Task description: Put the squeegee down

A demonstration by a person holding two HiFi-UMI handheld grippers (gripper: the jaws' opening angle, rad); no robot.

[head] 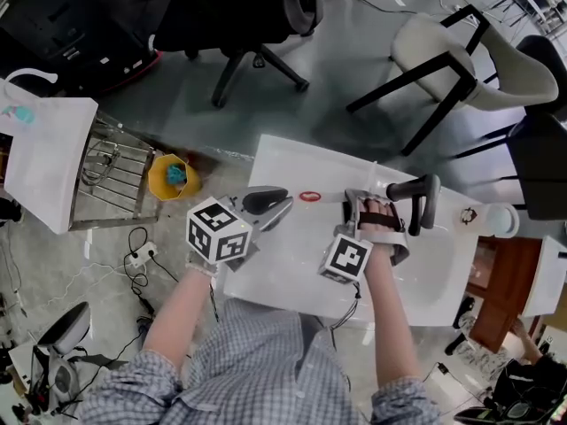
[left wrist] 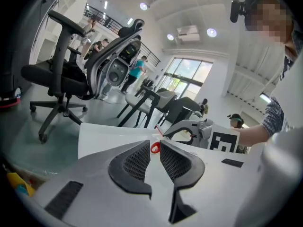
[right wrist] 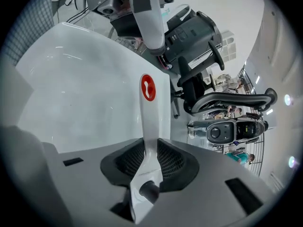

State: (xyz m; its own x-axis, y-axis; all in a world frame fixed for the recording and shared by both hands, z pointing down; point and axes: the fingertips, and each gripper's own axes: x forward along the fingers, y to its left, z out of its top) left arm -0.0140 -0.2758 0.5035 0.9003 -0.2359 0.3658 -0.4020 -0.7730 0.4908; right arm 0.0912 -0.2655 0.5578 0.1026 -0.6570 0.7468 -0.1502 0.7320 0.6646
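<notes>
The head camera looks steeply down from above the person onto the white worktop, some way off, with the black office chair at 11 o'clock. The left hand-held gripper carries a camera set low and close to the worktop, facing almost level across it, with the chair at 9 o'clock. The camera on the right hand-held gripper tilts down, very near the squeegee. All three views share its red-marked handle and the chair.
</notes>
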